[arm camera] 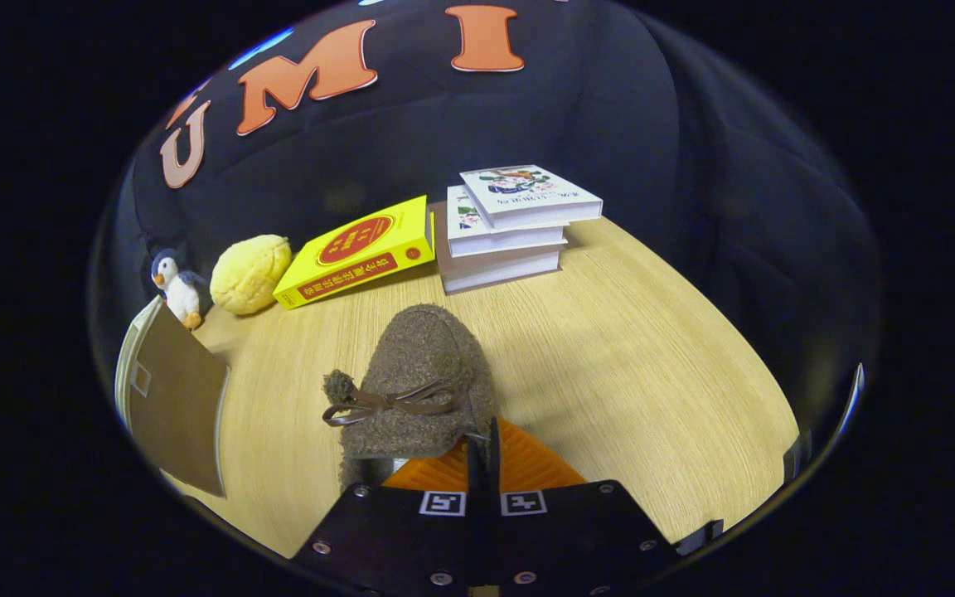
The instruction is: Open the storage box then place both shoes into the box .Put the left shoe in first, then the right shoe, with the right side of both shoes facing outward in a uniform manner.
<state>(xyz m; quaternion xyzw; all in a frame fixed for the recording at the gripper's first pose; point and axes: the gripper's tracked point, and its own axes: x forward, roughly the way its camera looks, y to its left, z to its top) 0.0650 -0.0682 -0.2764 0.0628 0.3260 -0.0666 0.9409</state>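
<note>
Gripper (484, 452) low over a light wooden table (627, 365), its two fingers drawn close together with only a thin slit between them. They appear to pinch the rear edge of a fuzzy brown shoe (419, 373), though the contact point itself is hidden behind the fingers, so a firm two-sided grip cannot be confirmed. Shoe runs forward from the fingers, toe pointing away toward the far side of the table, slightly left of the finger line. A thin brown bow (390, 402) lies across its upper, with a small fuzzy pom-pom (338, 385) at the bow's left end. Whether the shoe rests on the table or hangs just above it cannot be told. To the left of the shoe, near the table's edge, the storage box (172, 406) shows as a brown panel with a pale rim; whether it is open or closed is unclear from this angle. Beyond the box, a small penguin toy (175, 286) stands beside a yellow round plush bun (250, 274). Just right of the bun, a yellow book (357, 249) lies tilted, leaning against a stack of white books (511, 228) at the far side of the table.
</note>
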